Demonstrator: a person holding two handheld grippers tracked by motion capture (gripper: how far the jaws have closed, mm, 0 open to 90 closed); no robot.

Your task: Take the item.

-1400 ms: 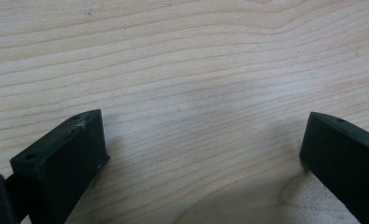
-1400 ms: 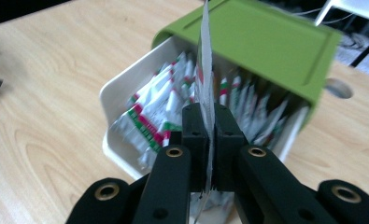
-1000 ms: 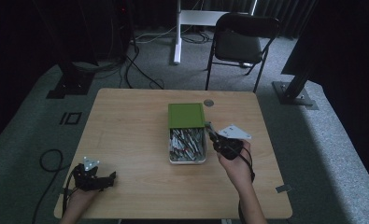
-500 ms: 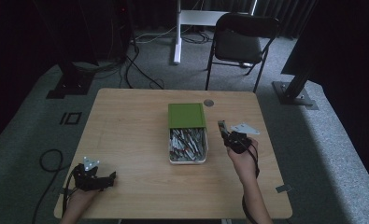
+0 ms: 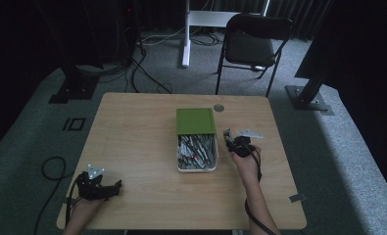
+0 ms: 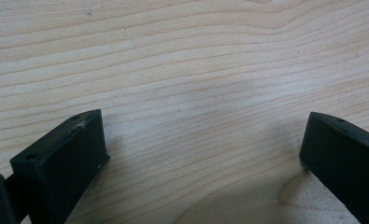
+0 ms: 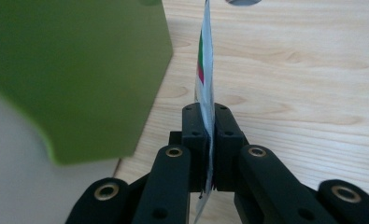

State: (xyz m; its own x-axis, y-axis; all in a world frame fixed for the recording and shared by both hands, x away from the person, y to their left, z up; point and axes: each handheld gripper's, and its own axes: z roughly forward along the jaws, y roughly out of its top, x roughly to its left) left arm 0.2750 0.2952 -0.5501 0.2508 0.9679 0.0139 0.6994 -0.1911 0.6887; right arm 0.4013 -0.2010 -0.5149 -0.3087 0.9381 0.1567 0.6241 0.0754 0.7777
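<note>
Rightward from the box (image 5: 196,147) goes my right hand-held gripper (image 7: 205,140), clamping a thin sachet (image 7: 204,70) edge-on, its print unreadable. My left hand-held gripper (image 6: 201,149) rests wide on the table (image 5: 142,127).

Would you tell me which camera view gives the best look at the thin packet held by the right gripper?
The right gripper view: the packet stands edge-on, pinched between the shut jaws of the right gripper, beside the green lid. The high view shows the packet as a small sliver. The left gripper view looks at the bare table.

Left claw (image 5: 113,186) agape; right claw (image 7: 209,122) clamped, upright.
</note>
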